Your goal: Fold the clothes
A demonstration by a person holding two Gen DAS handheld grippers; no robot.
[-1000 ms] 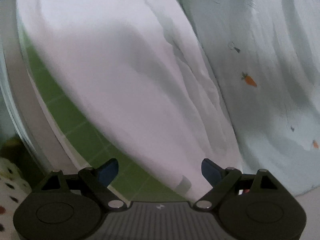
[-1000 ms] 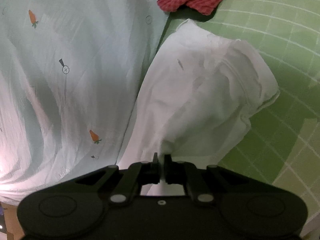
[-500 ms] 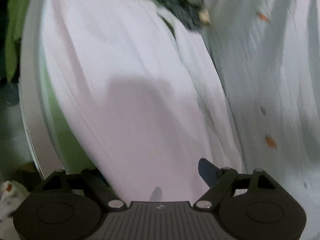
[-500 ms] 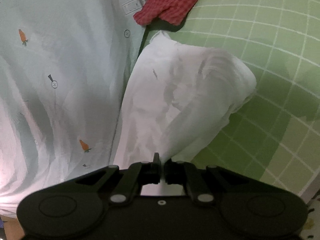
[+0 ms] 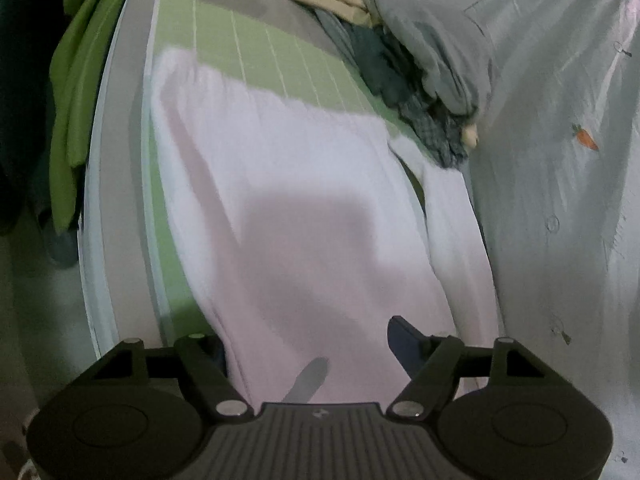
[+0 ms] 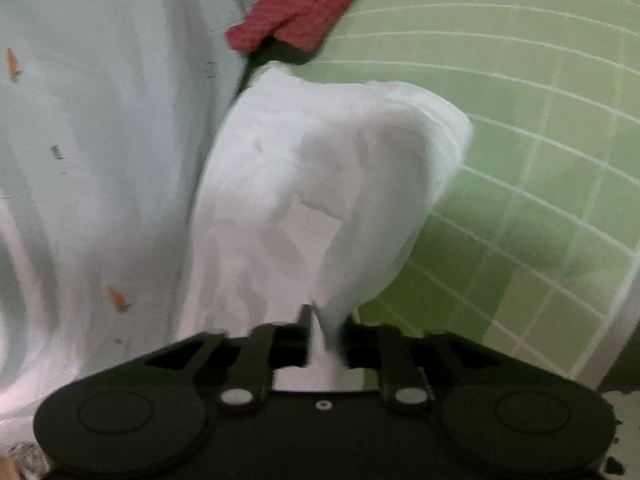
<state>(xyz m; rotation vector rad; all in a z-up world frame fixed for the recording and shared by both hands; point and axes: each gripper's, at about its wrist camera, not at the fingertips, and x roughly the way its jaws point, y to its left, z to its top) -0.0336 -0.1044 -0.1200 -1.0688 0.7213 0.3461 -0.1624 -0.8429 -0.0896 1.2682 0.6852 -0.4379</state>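
Two grippers work one white garment [image 5: 288, 216] on a green grid mat [image 6: 540, 128] covering the bench. Nearest, the right gripper [image 6: 325, 332] has its jaws pinched shut on a bunched fold, lifting it into a hump. The left gripper [image 5: 308, 350] hovers with jaws spread wide, cloth lying between them, ungripped. Beside lies a pale carrot-print shirt [image 5: 560, 160]; farther off, a red checked cloth [image 6: 304, 4] and a clothes pile [image 5: 408, 68]. Held at one point only, the fold may sag crooked or slip free.

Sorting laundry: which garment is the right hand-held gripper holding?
The plain white garment, pinched by the right hand-held gripper; not the carrot-print cloth or red checked one.
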